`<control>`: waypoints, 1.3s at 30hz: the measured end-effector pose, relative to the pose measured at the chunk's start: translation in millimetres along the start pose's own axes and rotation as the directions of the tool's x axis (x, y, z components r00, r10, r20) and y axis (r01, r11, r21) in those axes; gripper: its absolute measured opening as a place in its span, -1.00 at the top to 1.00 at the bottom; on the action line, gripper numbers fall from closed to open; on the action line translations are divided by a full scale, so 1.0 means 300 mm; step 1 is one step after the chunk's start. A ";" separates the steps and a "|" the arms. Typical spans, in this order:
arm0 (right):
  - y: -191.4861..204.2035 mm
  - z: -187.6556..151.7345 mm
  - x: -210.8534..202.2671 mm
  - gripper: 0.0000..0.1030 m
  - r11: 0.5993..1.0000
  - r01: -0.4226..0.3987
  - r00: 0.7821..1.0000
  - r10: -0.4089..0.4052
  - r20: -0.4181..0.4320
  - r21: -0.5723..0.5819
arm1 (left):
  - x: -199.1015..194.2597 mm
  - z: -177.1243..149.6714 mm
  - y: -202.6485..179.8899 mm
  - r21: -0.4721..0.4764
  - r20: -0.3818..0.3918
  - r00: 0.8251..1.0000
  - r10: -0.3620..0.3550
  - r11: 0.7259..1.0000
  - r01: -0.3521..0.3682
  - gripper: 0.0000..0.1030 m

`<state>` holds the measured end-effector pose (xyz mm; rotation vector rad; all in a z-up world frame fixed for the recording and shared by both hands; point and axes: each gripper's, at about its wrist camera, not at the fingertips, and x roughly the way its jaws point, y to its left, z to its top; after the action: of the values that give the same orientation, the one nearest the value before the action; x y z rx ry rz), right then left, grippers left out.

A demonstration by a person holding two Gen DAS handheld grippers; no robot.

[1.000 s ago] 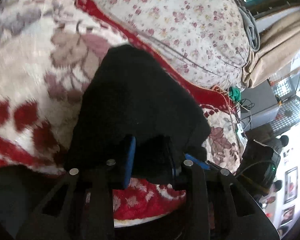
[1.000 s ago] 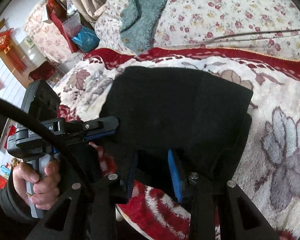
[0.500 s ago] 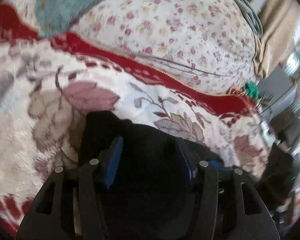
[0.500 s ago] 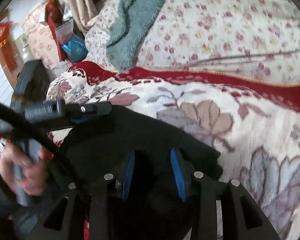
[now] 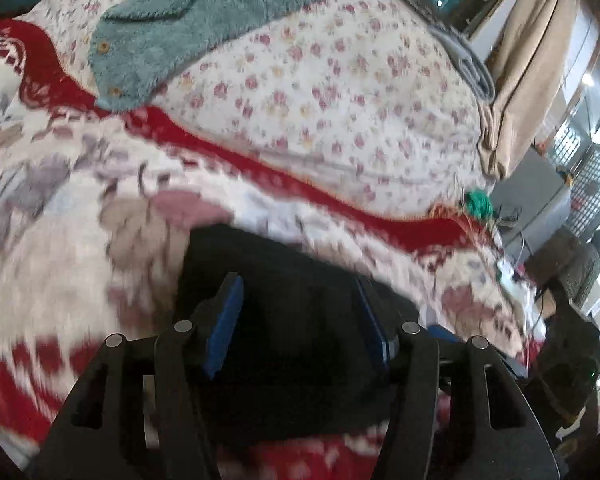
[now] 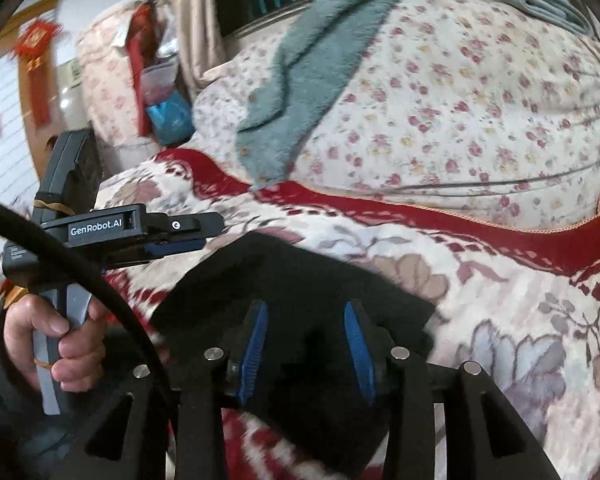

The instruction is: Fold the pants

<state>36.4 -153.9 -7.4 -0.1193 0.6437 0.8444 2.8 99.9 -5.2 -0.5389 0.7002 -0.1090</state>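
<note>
Left wrist view is motion-blurred; I see black pants folded on the near blanket, near edge hidden behind my spread left gripper. Right gripper, opening, pads clear of cloth.

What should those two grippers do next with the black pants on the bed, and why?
Probably lift both clear. The pants lie as a compact folded bundle on the blanket. The left gripper stands open and the right gripper is opening, and neither one's blue pads seem to pinch the cloth, so pulling away should not drag the fold apart.
</note>
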 end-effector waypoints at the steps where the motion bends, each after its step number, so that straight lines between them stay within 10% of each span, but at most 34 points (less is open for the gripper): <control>1: 0.014 -0.016 0.023 0.07 1.000 0.004 0.999 -0.004 -0.043 0.000 | 0.011 -0.027 -0.008 0.010 -0.028 0.999 0.035 0.999 -0.034 -0.07; 4: 0.047 -0.079 0.130 -0.10 0.996 0.088 0.977 -0.092 -0.192 -0.030 | 0.072 -0.059 -0.044 0.082 -0.096 0.986 0.136 0.988 -0.129 -0.15; 12: 0.038 -0.086 0.121 -0.13 0.997 0.080 0.985 -0.081 -0.155 -0.014 | 0.129 -0.107 -0.134 0.277 -0.091 0.963 0.254 0.935 -0.221 -0.50; 22: -0.080 -0.051 -0.178 -0.26 0.990 0.042 0.995 -0.030 -0.091 0.137 | 0.104 -0.092 -0.096 0.200 -0.093 0.977 0.192 0.965 -0.171 -0.51; 26: -0.198 -0.090 -0.152 -0.25 0.932 0.027 0.992 0.018 -0.122 0.362 | 0.103 -0.090 -0.095 0.199 -0.094 0.977 0.190 0.965 -0.169 -0.51; 34: -0.171 -0.038 -0.035 -0.25 0.936 -0.033 0.983 0.094 -0.158 0.350 | 0.101 -0.089 -0.096 0.199 -0.094 0.978 0.189 0.966 -0.168 -0.51; 39: -0.275 -0.079 0.031 -0.25 0.801 -0.130 0.977 0.204 -0.062 0.584 | -0.044 -0.030 -0.055 0.098 0.074 0.996 0.052 0.993 -0.060 -0.51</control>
<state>89.3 -211.2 -44.0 0.4525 1.0165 0.7800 -11.6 85.5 5.2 -0.4250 0.6357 -0.0714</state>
